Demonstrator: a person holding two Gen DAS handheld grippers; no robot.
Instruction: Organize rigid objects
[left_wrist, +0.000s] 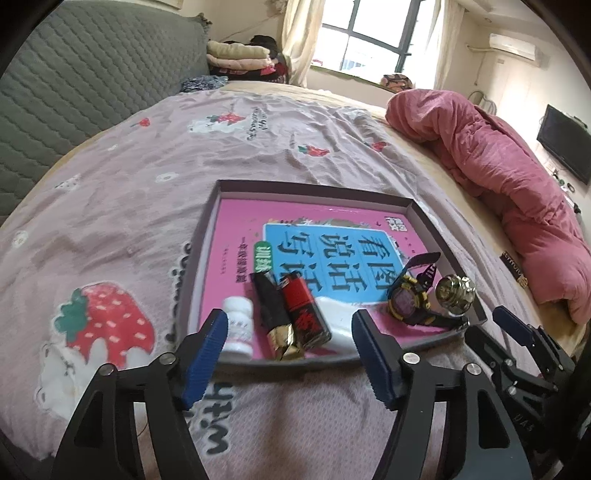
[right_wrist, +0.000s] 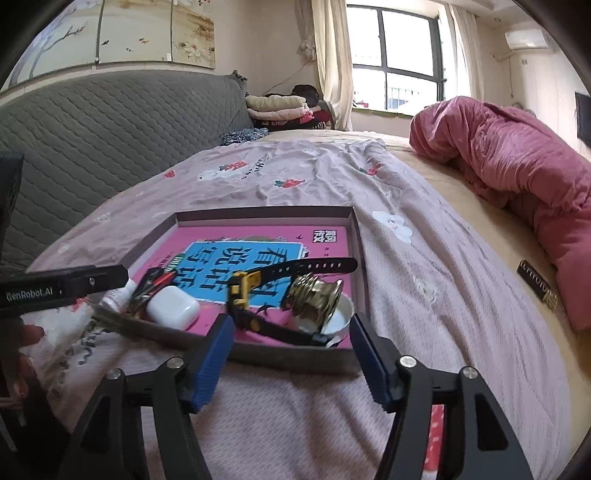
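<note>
A shallow grey box (left_wrist: 207, 236) (right_wrist: 360, 251) lies on the bed with a pink book (left_wrist: 236, 229) (right_wrist: 258, 240) inside. On the book rest a white pill bottle (left_wrist: 239, 325), a black and gold lipstick (left_wrist: 275, 317), a red lighter (left_wrist: 304, 314), a white earbud case (right_wrist: 171, 306), a black and yellow watch (left_wrist: 408, 301) (right_wrist: 243, 291) and a brass knob (left_wrist: 454, 293) (right_wrist: 314, 295) over a small white dish (right_wrist: 341, 321). My left gripper (left_wrist: 286, 354) is open and empty at the box's near edge. My right gripper (right_wrist: 291, 354) (left_wrist: 517, 332) is open and empty at the box's near right corner.
The bed has a lilac strawberry-print sheet (left_wrist: 129, 192) (right_wrist: 424, 288). A rolled pink quilt (left_wrist: 509, 177) (right_wrist: 517, 162) lies at the right. A grey quilted headboard (left_wrist: 74, 81) (right_wrist: 110, 125) stands at the left. Folded clothes (left_wrist: 240, 57) sit by the window.
</note>
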